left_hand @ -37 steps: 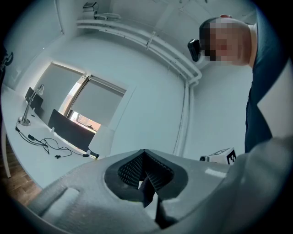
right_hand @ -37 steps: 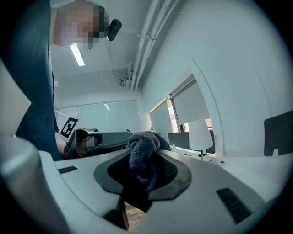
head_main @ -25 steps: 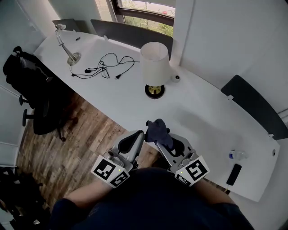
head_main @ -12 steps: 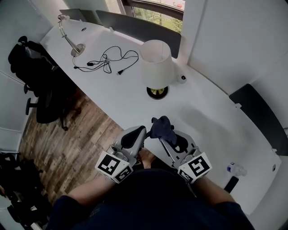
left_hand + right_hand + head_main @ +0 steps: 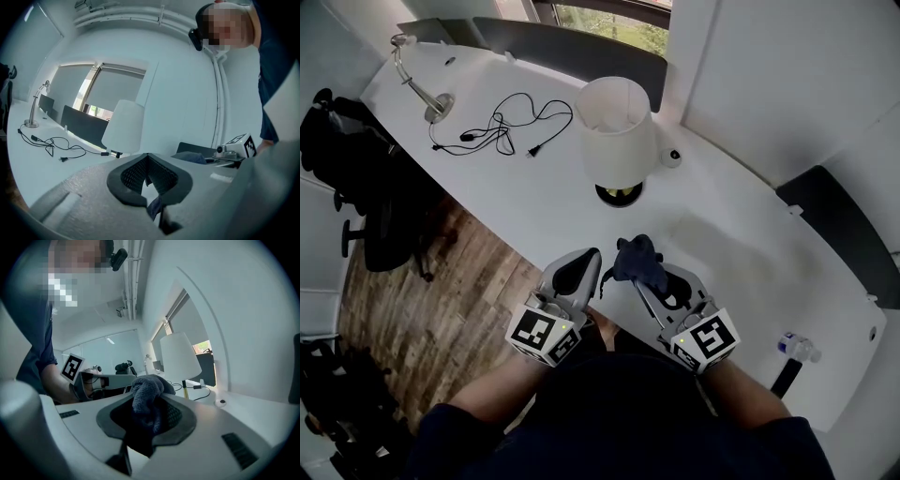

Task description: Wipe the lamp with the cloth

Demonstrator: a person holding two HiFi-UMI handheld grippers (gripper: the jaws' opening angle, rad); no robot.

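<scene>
A table lamp with a white shade and a dark round base stands on the white desk. My right gripper is shut on a dark blue cloth, held above the desk's near edge, short of the lamp base. In the right gripper view the cloth bunches out between the pads of the gripper, with the lamp shade beyond. My left gripper is beside it on the left, shut with nothing in it. The left gripper view shows that gripper and the lamp shade ahead.
A silver desk lamp and a loose black cable lie at the desk's far left. A small round white object sits right of the lamp. A bottle and a black phone lie at the right. An office chair stands on the wooden floor.
Both grippers have edged a little closer to the lamp base, the cloth still held in the right one. The head view has shifted slightly.
</scene>
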